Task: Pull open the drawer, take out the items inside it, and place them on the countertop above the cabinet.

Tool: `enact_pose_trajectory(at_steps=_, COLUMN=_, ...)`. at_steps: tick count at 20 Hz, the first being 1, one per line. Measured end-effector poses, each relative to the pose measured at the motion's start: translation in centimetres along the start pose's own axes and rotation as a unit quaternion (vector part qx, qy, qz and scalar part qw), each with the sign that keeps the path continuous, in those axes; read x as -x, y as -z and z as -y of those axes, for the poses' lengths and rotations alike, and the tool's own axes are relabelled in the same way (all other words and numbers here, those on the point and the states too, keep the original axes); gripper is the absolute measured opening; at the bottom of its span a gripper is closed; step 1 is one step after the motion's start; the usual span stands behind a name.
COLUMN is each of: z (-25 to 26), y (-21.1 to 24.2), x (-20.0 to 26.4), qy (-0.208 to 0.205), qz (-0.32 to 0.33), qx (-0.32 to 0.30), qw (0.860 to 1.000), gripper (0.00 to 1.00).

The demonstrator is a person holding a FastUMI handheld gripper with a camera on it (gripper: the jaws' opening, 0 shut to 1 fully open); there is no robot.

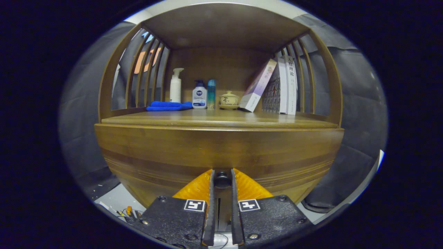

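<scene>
Wooden cabinet, grained drawer front bowed by the lens, smooth countertop above. Gripper fingers nearly together, clamped on the small dark round knob low on the drawer's near face. Far on the countertop: folded blue cloth left, white pump bottle, lidded ceramic cup, leaning books right.

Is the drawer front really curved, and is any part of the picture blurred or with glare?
Gripper view: fisheye bends the flat drawer front into a bulge; the gripper, jaws closed around the dark knob, looks soft because it is so near; the countertop carries a mild sheen; bottles and books stay sharp.
</scene>
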State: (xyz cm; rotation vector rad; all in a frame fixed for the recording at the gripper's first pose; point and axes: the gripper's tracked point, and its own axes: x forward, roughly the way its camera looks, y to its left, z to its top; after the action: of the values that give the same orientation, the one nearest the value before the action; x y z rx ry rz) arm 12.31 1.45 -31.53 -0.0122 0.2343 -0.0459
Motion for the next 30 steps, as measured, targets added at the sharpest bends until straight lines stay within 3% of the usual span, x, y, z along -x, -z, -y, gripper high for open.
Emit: enact_pose_trajectory(at_steps=30, z=1.0, y=2.7, x=11.0, qy=-0.014, qz=-0.014, qx=-0.023, qw=1.0, gripper=0.22)
